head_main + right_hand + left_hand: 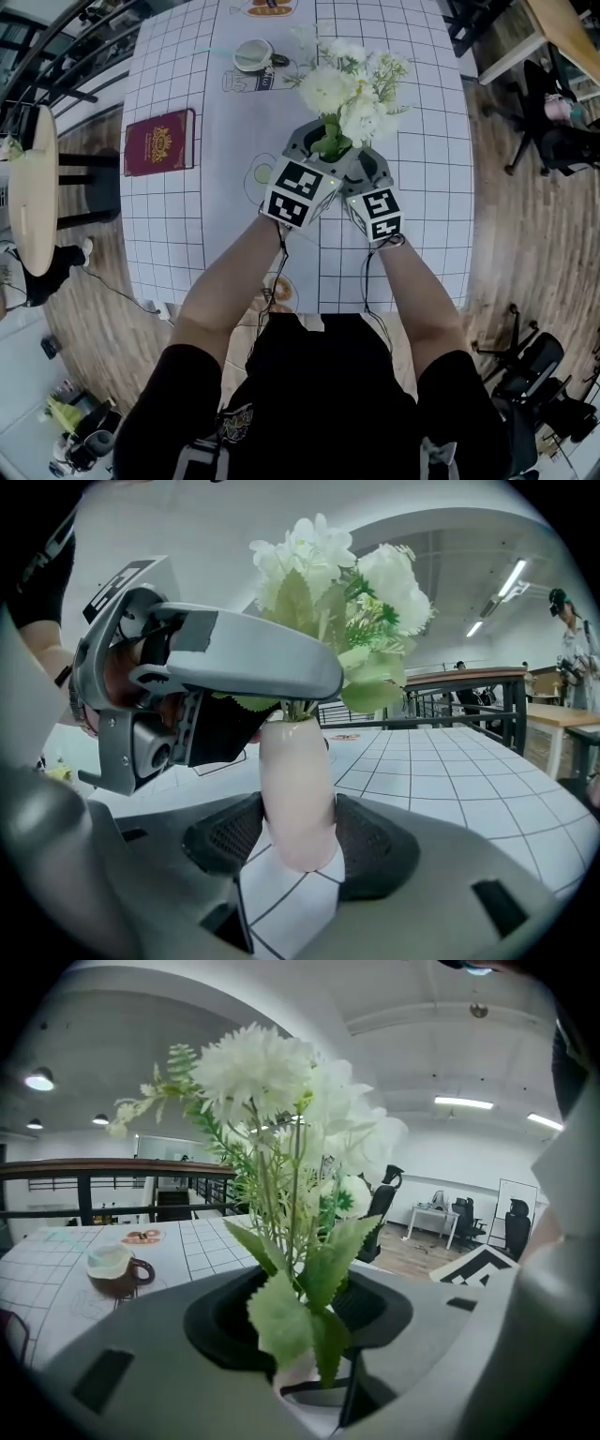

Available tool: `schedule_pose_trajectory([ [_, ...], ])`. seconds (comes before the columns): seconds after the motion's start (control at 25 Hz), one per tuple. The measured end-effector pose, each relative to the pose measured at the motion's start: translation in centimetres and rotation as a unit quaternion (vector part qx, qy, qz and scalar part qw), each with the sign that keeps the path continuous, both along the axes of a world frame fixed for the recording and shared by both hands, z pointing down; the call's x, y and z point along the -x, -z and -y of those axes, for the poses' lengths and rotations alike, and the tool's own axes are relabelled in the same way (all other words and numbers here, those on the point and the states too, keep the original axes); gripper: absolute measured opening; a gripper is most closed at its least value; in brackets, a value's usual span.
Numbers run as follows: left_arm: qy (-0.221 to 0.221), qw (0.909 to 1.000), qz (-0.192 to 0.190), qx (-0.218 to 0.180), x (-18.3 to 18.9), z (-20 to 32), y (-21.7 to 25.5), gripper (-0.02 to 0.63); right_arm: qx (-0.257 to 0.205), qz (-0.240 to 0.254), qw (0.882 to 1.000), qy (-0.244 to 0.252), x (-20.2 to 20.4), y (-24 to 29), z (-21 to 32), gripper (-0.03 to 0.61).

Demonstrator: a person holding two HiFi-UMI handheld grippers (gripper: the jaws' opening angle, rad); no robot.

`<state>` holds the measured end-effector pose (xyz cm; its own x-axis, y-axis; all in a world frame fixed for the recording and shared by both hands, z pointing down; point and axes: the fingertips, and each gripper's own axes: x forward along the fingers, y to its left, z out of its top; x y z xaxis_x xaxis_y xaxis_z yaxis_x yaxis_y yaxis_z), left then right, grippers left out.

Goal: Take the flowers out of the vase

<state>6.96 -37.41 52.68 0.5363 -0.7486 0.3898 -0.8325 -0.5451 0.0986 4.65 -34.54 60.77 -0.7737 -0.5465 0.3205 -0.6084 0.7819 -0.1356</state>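
Observation:
A bunch of white flowers with green leaves stands in a pale pink vase on the table. My right gripper is shut on the vase's lower body, a pad pressing each side. My left gripper is open around the green stems just above the vase's mouth, its pads apart from them. In the head view both grippers sit side by side under the blooms, the left gripper and the right gripper, and they hide the vase. The left gripper's grey finger crosses in front of the stems in the right gripper view.
The table has a white grid cloth. A dark red book lies to the left and a cup on a coaster stands behind the flowers. A round side table is at left, office chairs at right.

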Motion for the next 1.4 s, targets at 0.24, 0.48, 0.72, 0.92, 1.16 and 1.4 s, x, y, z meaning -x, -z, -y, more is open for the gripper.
schedule_pose_trajectory([
  [0.24,0.018,0.9997,-0.017,-0.003,0.6,0.3,0.3,0.128,0.000,0.004,1.000,0.000,-0.1,-0.1,0.0,0.255],
  [0.48,0.029,0.9992,-0.028,-0.010,1.4,0.6,1.0,0.097,-0.002,0.004,1.000,0.002,0.0,-0.1,0.0,0.255],
  [0.72,0.012,0.9993,-0.034,-0.010,1.6,0.6,1.4,0.081,0.000,0.004,1.000,0.008,-0.1,-0.1,0.0,0.255],
  [0.92,0.005,0.9992,-0.038,-0.013,1.7,0.4,1.8,0.077,0.000,0.005,1.000,0.011,-0.1,-0.1,0.0,0.255],
  [1.16,0.016,0.9977,-0.060,-0.029,2.2,0.6,3.9,0.075,0.000,0.005,1.000,0.012,-0.1,-0.2,-0.1,0.255],
  [1.4,0.023,0.9960,-0.069,-0.051,3.0,0.4,6.3,0.074,0.004,-0.001,1.000,0.013,-0.1,-0.3,-0.1,0.255],
])
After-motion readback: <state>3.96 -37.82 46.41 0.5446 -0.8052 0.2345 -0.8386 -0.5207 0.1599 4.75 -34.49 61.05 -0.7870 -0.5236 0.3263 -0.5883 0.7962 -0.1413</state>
